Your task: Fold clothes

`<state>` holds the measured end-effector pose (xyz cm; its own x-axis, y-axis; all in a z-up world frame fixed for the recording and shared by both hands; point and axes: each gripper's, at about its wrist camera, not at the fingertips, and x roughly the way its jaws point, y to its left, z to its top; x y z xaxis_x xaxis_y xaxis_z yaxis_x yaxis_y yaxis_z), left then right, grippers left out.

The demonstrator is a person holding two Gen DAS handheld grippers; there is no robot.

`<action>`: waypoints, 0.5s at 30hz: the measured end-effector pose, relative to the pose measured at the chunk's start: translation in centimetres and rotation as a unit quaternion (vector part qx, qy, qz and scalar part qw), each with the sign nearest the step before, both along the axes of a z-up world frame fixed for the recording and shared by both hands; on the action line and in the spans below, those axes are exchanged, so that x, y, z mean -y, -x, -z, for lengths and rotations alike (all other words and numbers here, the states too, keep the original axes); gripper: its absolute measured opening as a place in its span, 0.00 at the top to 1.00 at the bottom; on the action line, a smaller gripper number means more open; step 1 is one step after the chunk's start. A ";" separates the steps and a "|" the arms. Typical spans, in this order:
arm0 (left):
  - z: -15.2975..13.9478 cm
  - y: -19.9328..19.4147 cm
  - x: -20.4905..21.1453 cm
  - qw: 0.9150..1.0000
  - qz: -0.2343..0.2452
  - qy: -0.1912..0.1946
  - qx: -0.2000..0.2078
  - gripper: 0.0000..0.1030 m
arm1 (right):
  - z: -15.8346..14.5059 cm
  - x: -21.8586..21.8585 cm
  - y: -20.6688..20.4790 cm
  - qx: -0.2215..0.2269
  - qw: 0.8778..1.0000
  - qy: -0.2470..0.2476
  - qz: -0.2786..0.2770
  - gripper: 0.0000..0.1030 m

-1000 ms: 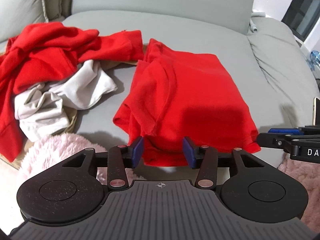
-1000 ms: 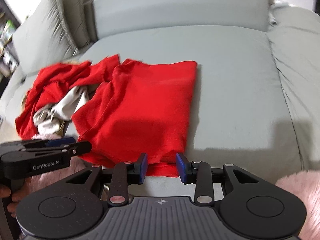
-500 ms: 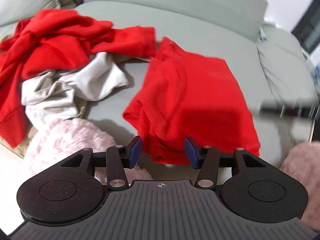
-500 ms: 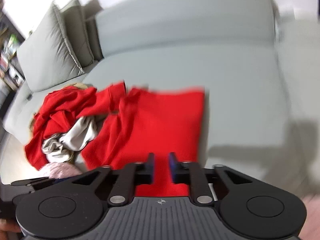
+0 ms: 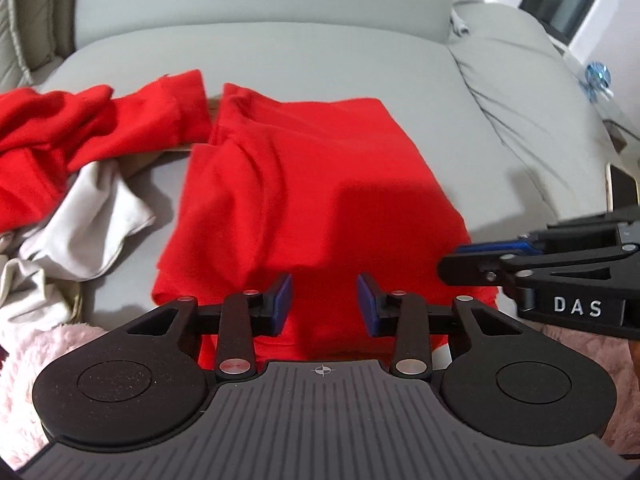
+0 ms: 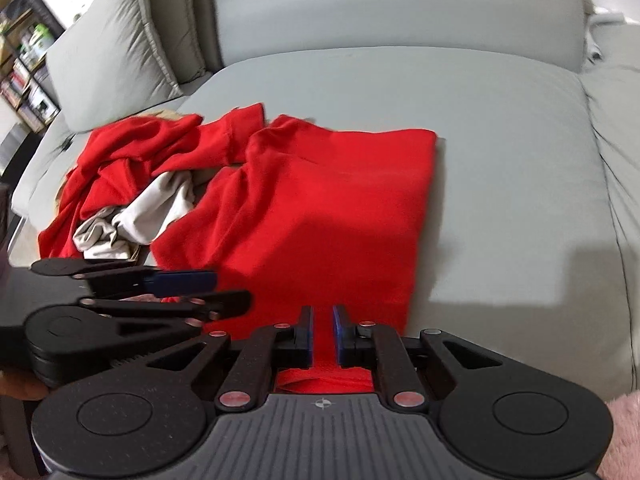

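A red garment [image 5: 320,184] lies half folded and flat on the grey sofa seat [image 5: 320,48]. My left gripper [image 5: 324,304] is over its near edge, left of the middle. Its jaws are closing with red cloth between them, and the blue pads [image 5: 285,296] stand clear of it. My right gripper [image 6: 322,332] is at the same near hem of the red garment [image 6: 320,208], further right, with its jaws nearly together on a strip of the cloth. In the left wrist view the right gripper [image 5: 460,264] shows side-on. In the right wrist view the left gripper [image 6: 232,290] shows at the left.
A heap of red clothes [image 5: 80,128] and a white garment [image 5: 92,216] lies left of the flat one. Pink fluffy fabric [image 5: 32,360] sits at the near left. A grey cushion [image 6: 112,52] leans at the back left. The sofa seat [image 6: 520,160] stretches to the right.
My right gripper's jaws went from apart to nearly together on the near hem. My left gripper shifted along the near edge and its jaws narrowed a little. The two grippers now stand closer together.
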<state>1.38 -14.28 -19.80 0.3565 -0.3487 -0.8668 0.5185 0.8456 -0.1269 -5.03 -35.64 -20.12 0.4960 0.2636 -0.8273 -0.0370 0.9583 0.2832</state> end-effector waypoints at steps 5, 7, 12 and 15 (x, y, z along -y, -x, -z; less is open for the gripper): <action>0.0 0.3 0.0 1.000 -0.011 -0.006 0.008 0.55 | 0.1 -0.6 0.0 0.005 1.000 0.004 -0.007 0.85; -0.4 0.5 -0.3 0.999 -0.023 0.002 0.022 0.52 | -0.2 -0.5 0.2 0.017 1.000 0.008 -0.004 0.82; -0.6 0.7 -0.5 0.999 -0.039 -0.010 0.029 0.52 | -0.7 0.4 0.3 0.031 0.999 0.011 0.041 0.64; -0.8 0.8 -0.7 0.999 -0.037 -0.007 0.026 0.52 | -0.7 1.2 0.3 0.022 0.998 -0.014 0.054 0.61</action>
